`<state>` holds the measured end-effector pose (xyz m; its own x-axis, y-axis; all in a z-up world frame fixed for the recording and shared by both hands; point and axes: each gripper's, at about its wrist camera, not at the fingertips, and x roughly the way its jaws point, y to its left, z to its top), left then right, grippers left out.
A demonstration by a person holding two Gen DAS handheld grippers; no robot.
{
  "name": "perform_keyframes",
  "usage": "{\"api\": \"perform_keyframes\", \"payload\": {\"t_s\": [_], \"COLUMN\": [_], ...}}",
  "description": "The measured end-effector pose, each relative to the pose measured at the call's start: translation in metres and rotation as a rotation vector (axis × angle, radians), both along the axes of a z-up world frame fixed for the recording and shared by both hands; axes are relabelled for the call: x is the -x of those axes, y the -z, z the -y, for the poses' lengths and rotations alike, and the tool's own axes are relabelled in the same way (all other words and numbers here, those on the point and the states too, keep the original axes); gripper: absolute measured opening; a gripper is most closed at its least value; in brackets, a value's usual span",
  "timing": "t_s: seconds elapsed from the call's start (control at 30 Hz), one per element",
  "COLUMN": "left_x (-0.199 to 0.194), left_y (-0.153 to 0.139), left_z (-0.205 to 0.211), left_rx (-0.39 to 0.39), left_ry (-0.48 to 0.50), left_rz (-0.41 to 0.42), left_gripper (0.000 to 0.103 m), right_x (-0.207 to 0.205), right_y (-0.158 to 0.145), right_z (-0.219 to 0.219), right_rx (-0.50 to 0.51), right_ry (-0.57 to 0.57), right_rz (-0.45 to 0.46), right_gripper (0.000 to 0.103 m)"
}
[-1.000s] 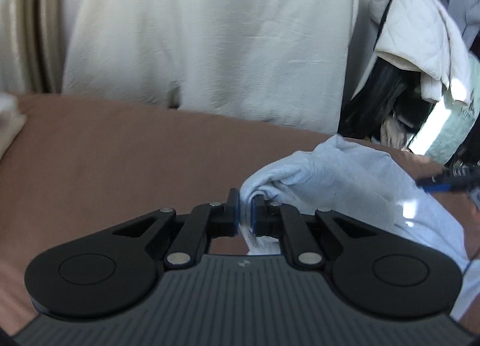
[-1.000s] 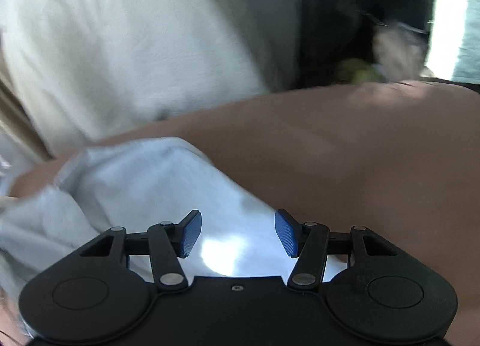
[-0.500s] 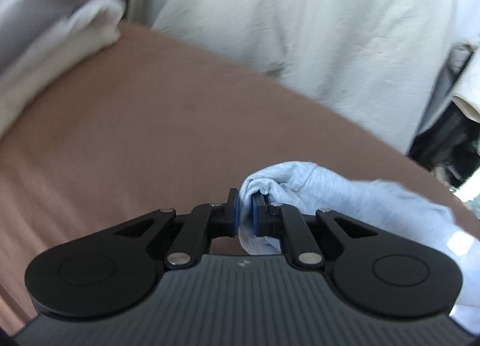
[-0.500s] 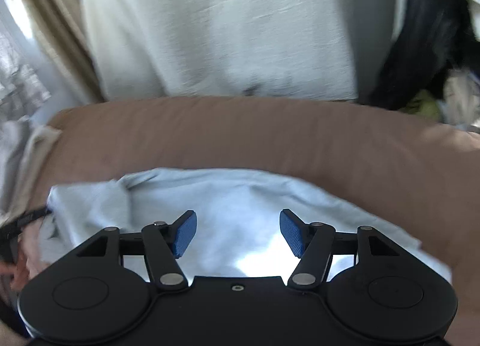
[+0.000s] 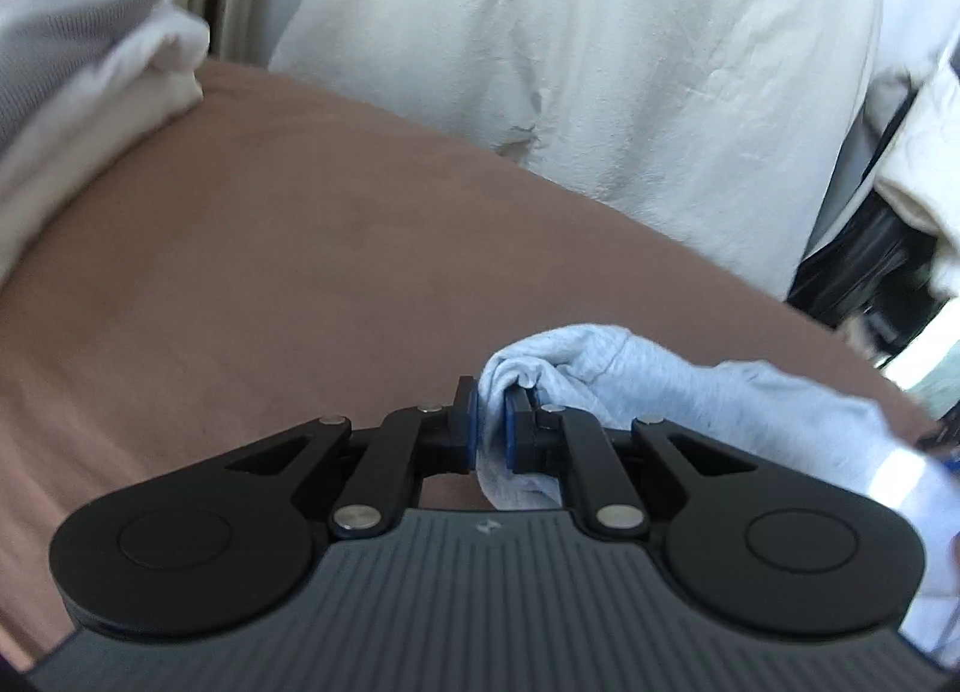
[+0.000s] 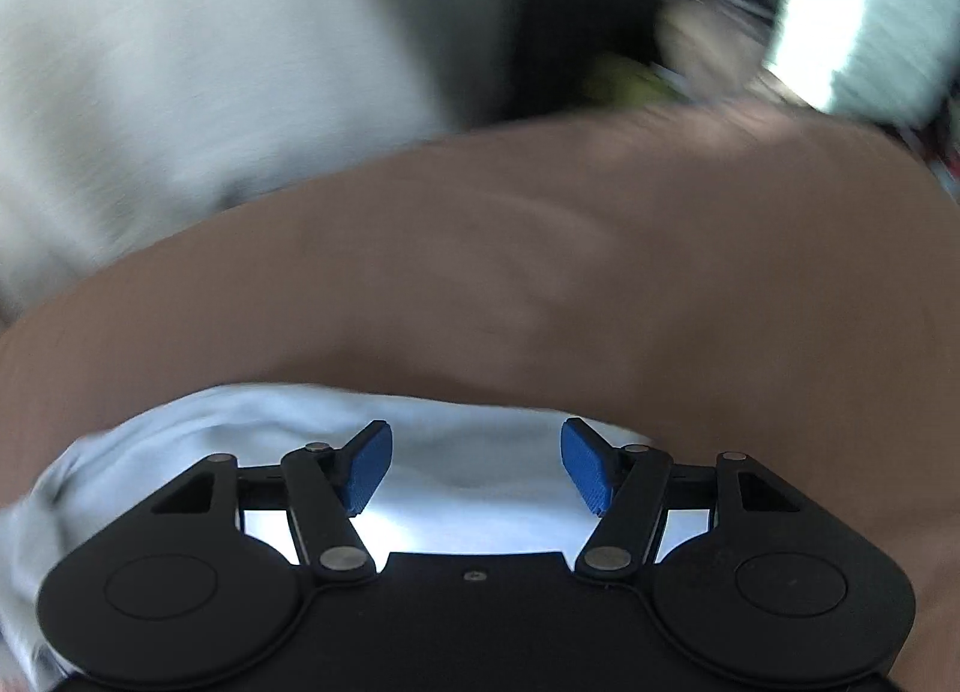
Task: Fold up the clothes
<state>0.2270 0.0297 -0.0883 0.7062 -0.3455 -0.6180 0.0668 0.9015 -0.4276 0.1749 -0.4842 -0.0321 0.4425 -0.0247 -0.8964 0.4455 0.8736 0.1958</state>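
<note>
A light blue-grey garment [image 5: 690,386] lies on a brown bed surface [image 5: 300,284]. My left gripper [image 5: 491,428] is shut on a bunched corner of the garment, which trails off to the right. In the right wrist view the same garment [image 6: 456,452] lies flat under my right gripper [image 6: 477,467], which is open with its blue pads [image 6: 366,467] spread above the cloth and holding nothing. The right wrist view is motion-blurred.
A cream sheet or curtain [image 5: 600,62] hangs behind the bed. Folded pale clothes [image 5: 78,110] are stacked at the left. Dark clutter and a white quilted item [image 5: 918,164] sit at the right. The brown surface [image 6: 540,272] stretches ahead of the right gripper.
The left gripper stays shut on the garment corner and has shifted little. The right gripper has swung to the right over the garment, staying open; its view is blurred.
</note>
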Motion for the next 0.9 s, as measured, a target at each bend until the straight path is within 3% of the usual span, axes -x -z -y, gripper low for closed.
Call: {"api": "perform_keyframes", "payload": {"t_s": [0.03, 0.13, 0.2, 0.3, 0.33, 0.37, 0.43, 0.5, 0.57, 0.7, 0.77, 0.83, 0.9], "left_x": [-0.002, -0.003, -0.003, -0.003, -0.003, -0.002, -0.001, -0.001, 0.0, 0.001, 0.001, 0.0, 0.001], "left_y": [0.001, 0.007, 0.01, 0.011, 0.009, 0.008, 0.006, 0.005, 0.006, 0.007, 0.006, 0.006, 0.007], "left_z": [-0.001, 0.005, 0.009, 0.013, 0.014, 0.014, 0.016, 0.019, 0.022, 0.033, 0.039, 0.043, 0.043], "left_rx": [0.022, 0.033, 0.029, 0.003, -0.006, -0.015, -0.029, -0.044, -0.055, -0.099, -0.12, -0.133, -0.141], "left_ry": [-0.004, 0.022, 0.039, 0.053, 0.057, 0.061, 0.064, 0.064, 0.057, 0.074, 0.093, 0.108, 0.108], "left_rz": [0.001, 0.03, 0.033, 0.011, 0.012, 0.014, 0.021, 0.026, 0.023, 0.036, 0.052, 0.063, 0.069], "left_gripper": [0.008, 0.008, 0.008, 0.008, 0.008, 0.008, 0.008, 0.008, 0.008, 0.008, 0.008, 0.008, 0.008], "right_x": [0.005, 0.02, 0.036, 0.054, 0.059, 0.063, 0.062, 0.057, 0.048, 0.037, 0.035, 0.035, 0.035], "right_y": [0.004, 0.011, 0.019, 0.038, 0.038, 0.037, 0.033, 0.028, 0.024, 0.028, 0.031, 0.031, 0.026], "right_z": [0.009, 0.029, 0.043, 0.046, 0.039, 0.032, 0.016, 0.006, 0.009, 0.028, 0.031, 0.03, 0.026], "right_rx": [-0.006, 0.158, 0.114, -0.214, -0.246, -0.268, -0.218, -0.148, -0.129, -0.215, -0.198, -0.163, -0.088], "right_ry": [0.007, 0.062, 0.113, 0.129, 0.091, 0.048, -0.042, -0.073, -0.025, 0.037, 0.048, 0.047, 0.026], "right_rz": [0.001, 0.019, 0.061, 0.138, 0.17, 0.202, 0.197, 0.175, 0.151, 0.162, 0.155, 0.176, 0.207], "right_gripper": [0.068, 0.072, 0.072, 0.074, 0.073, 0.073, 0.066, 0.066, 0.067, 0.07, 0.06, 0.009, 0.008]}}
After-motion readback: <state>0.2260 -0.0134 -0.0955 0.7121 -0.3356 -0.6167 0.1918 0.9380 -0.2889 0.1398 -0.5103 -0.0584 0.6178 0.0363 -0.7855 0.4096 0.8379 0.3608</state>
